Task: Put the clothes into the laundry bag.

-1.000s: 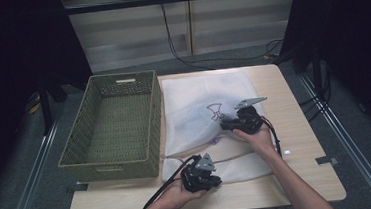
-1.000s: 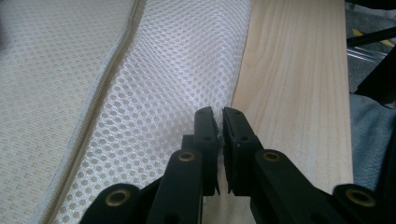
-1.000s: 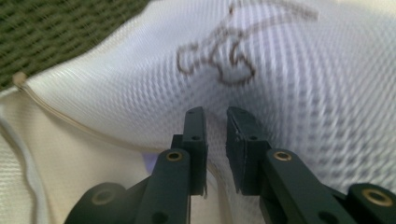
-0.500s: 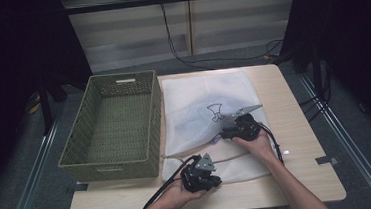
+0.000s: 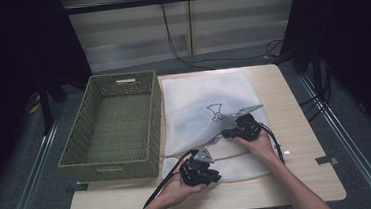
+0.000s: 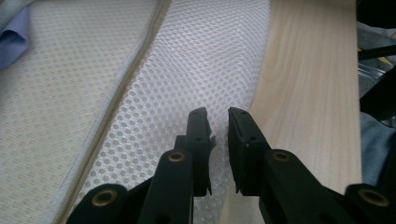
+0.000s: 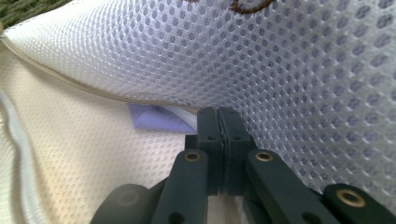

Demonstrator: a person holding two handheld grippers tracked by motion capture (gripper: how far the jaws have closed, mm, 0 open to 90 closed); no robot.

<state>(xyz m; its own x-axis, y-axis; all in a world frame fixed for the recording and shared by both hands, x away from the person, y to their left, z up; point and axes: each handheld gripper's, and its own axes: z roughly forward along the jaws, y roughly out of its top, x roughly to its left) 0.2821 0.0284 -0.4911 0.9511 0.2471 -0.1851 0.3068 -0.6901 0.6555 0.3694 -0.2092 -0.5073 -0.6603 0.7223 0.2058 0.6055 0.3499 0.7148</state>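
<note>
Counts: one olive-green woven rectangular basket [image 5: 109,123], one white mesh laundry bag [image 5: 206,100], one light wooden table [image 5: 300,125], two black two-jaw grippers in my hands.
Basket: it stands at the table's left, its right wall just beside the bag's left edge.
My left gripper [image 6: 217,122]: it rests at the bag's near edge by the table's front; its jaws have just been opening, a narrow gap stands between them, and mesh lies under them.
Bag: it lies flat across the table's middle, with a pale lilac cloth [image 7: 159,117] showing at its seam.
My right gripper [image 7: 218,122]: its jaws have just closed, pinching the bag's upper mesh layer.
Open room: bare wood runs right of the bag to the table's edge.
</note>
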